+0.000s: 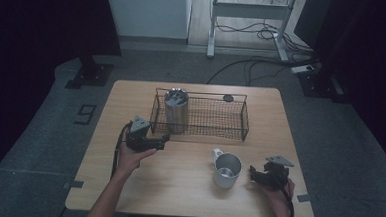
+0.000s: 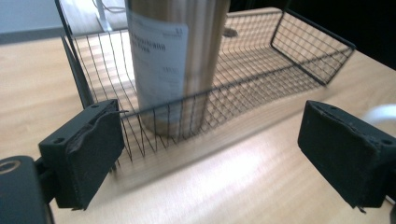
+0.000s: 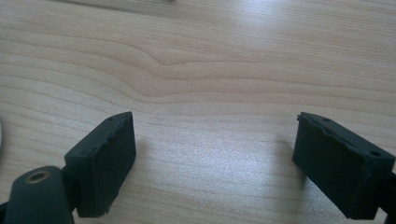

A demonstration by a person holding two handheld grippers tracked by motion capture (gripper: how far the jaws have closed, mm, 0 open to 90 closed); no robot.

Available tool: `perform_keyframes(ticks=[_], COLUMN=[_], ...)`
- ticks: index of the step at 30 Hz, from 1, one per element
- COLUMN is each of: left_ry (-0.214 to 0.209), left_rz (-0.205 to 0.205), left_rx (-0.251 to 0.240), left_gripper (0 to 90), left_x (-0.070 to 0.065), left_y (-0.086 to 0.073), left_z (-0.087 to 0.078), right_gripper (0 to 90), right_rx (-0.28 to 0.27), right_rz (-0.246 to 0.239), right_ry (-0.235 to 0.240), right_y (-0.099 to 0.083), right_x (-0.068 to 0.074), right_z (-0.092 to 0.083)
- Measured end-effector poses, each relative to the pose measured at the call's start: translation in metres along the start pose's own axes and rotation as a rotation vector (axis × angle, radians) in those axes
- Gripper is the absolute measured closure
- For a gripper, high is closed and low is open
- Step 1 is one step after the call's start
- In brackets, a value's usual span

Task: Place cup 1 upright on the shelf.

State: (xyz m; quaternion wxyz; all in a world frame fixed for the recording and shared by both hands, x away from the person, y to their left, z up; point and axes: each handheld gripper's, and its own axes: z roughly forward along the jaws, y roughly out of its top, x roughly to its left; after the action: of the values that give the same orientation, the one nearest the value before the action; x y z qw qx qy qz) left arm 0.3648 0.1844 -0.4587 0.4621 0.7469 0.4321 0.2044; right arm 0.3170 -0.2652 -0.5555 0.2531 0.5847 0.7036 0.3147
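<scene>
Left gripper [image 1: 163,141] jaws apart, empty, just beside wire basket [image 1: 244,122] front rim, right gripper [image 1: 254,173] jaws parted over bare table [image 1: 187,188].

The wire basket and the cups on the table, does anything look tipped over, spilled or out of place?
Nothing stands out. The steel tumbler stands upright at the left end of the wire basket, which sits square on the table. The metal mug stands upright in front of the basket, with no spill around it.

On the table [image 1: 142,186] the left claw [image 1: 163,139] lay just beside the wire basket [image 1: 244,122] holding a steel tumbler [image 1: 176,110], the right claw [image 1: 255,174] near a mug [image 1: 226,169]
</scene>
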Motion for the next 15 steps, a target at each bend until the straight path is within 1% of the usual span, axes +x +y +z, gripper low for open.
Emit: perform_keyframes(ticks=[2, 4, 6, 8, 9, 10, 11, 14, 15], left_ry=[-0.001, -0.008, -0.005, -0.002, -0.003, -0.001, -0.001, 0.010, 0.012], left_rz=[0.000, 0.000, 0.006, 0.003, 0.000, 0.002, 0.002, -0.004, -0.004], left_rx=[0.002, 0.011, 0.018, 0.025, 0.036, 0.042, 0.042, 0.060, 0.078], left_gripper=[7.8, 7.8, 7.8, 8.9, 9.0, 9.1, 9.7, 9.8, 10.2], left_x=[-0.001, -0.004, -0.006, -0.007, -0.007, -0.007, -0.007, -0.005, -0.003], left_y=[-0.003, -0.008, -0.015, -0.023, -0.031, -0.035, -0.035, -0.049, -0.054], left_z=[-0.003, -0.006, -0.009, -0.010, -0.010, -0.011, -0.011, -0.011, -0.010], right_gripper=[12.7, 12.7, 12.7, 12.7, 12.7, 12.8, 12.8, 12.8, 12.8], right_rx=[0.000, 0.000, 0.000, 0.000, 0.001, 0.000, 0.000, 0.000, 0.000], right_rz=[0.000, 0.000, 0.000, 0.000, 0.001, 0.000, 0.000, 0.000, 0.000], right_ry=[0.000, 0.000, 0.000, 0.001, 0.001, 0.001, 0.001, 0.002, 0.001], right_y=[0.000, 0.000, 0.000, 0.000, 0.000, 0.000, 0.000, 0.000, 0.000], right_x=[0.000, 0.000, 0.000, 0.000, 0.000, 0.000, 0.000, 0.000, 0.000], right_z=[0.000, 0.000, 0.000, 0.000, 0.000, 0.000, 0.000, 0.000, 0.000])
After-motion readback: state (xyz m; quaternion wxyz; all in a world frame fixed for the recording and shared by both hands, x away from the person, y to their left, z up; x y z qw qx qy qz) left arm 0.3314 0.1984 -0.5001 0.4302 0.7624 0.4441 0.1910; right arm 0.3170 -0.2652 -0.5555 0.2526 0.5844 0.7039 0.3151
